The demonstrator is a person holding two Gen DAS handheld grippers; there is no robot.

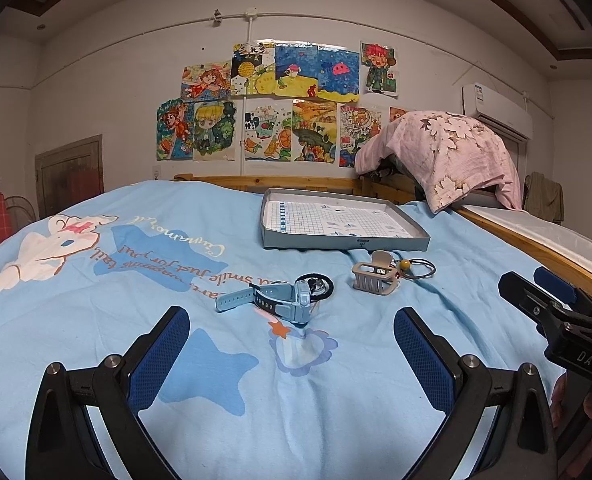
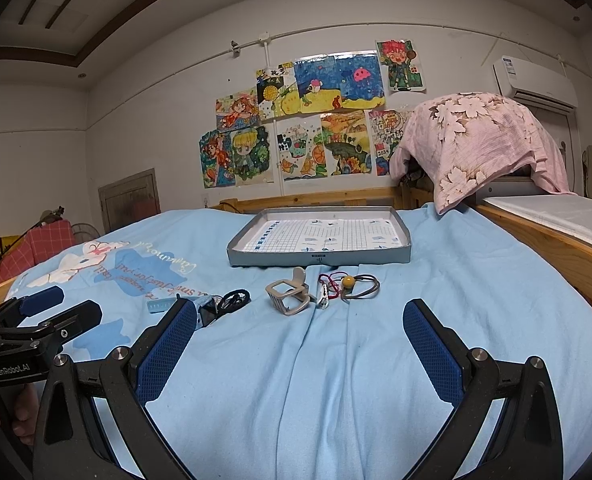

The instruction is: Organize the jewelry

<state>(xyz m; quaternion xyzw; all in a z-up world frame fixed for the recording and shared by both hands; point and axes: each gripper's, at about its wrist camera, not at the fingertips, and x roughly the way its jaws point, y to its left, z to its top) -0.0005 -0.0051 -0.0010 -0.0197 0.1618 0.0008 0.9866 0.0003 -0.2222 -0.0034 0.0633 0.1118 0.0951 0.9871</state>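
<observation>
Waiting on the blue bedspread (image 2: 436,280), nothing sorted yet: tray (image 2: 320,258) far, holding only its gridded liner; watch (image 1: 279,300) near left, claw clip (image 2: 287,298) and beaded hair tie (image 2: 352,285) right. Left gripper (image 1: 291,344), right gripper (image 2: 300,344) both spread, holding nothing.

The right gripper's finger (image 2: 167,344) hides part of the blue watch (image 2: 205,312) at 9 o'clock — the small white-and-red item (image 2: 324,294) is too small to identify.
</observation>
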